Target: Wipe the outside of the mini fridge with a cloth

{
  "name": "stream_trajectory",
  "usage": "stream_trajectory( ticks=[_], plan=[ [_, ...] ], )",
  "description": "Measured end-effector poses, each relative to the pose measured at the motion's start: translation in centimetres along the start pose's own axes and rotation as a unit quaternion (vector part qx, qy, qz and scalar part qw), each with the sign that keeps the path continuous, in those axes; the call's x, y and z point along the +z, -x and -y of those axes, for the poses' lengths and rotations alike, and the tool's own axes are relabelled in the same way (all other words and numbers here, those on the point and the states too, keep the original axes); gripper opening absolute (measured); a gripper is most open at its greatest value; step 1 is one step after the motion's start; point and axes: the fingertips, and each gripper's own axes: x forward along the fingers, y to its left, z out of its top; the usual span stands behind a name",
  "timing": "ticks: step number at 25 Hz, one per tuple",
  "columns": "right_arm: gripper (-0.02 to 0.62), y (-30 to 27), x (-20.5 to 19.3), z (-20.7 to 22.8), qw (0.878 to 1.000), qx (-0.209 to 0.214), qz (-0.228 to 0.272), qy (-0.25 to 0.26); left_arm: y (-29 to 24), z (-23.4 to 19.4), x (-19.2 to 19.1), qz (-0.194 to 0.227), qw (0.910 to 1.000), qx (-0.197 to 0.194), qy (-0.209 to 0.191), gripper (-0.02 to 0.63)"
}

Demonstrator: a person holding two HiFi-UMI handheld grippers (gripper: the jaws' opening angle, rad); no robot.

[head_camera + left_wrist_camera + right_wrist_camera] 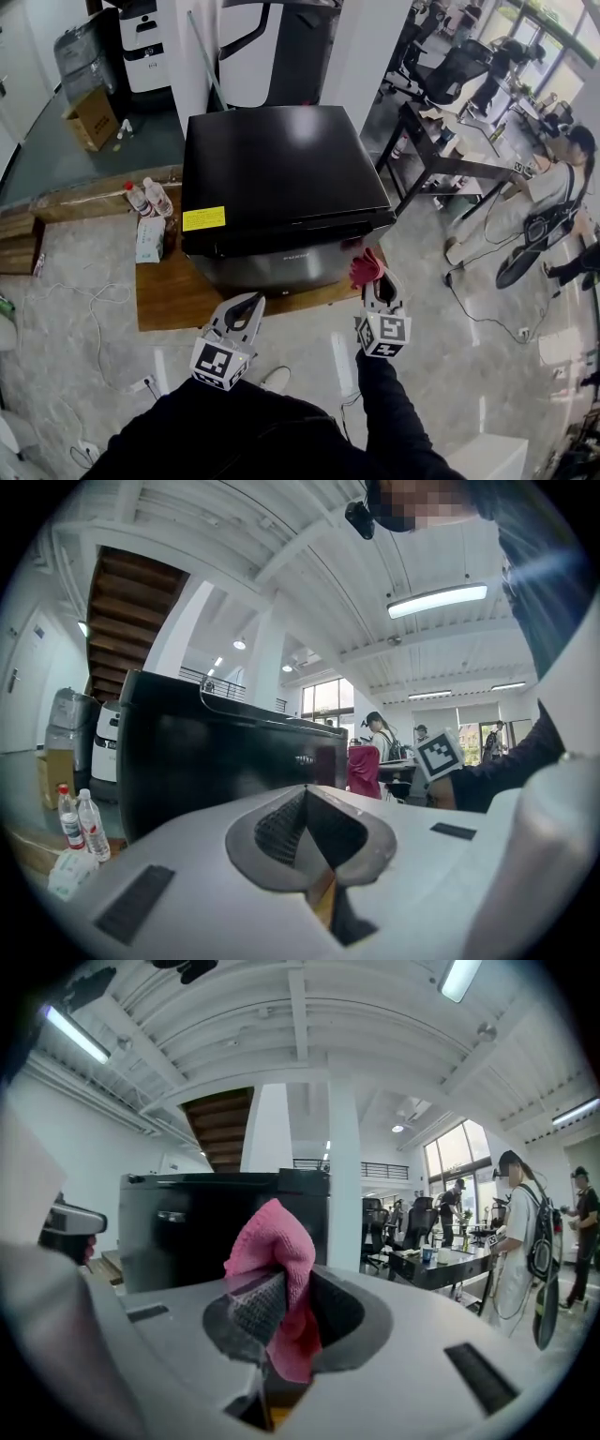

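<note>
Here, nubbly pink cloth (272,1241), boxy fridge (281,178)

water bottles (157,198) on a wooden platform (173,292)

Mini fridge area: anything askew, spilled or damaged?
Nothing stands out. The mini fridge sits upright on the wooden platform, door looking closed, no spill visible. The pink cloth is bunched in the right gripper by the fridge's front right corner; the left gripper is shut and empty.

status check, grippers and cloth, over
Right gripper shut on pink cloth, at the mini fridge's front right corner. Left gripper shut, empty, low in front. Nothing between cloth and fridge; two bottles off its left side.
</note>
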Motion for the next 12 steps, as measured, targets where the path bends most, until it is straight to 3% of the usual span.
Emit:
stream_trajectory(
  ticks=[5,12],
  plan=[
    [0.069,3.1,-1.6,-9.8,0.994,0.101,-0.01,-0.033,2.2,-1.0,-1.4,-0.002,0.9998,0.019,0.006,0.005],
    [0.071,1.2,-6.5,-22.5,0.973,0.223,-0.058,-0.033,5.5,-2.4,-4.5,-0.032,0.9975,0.062,0.013,0.005]
  ],
)
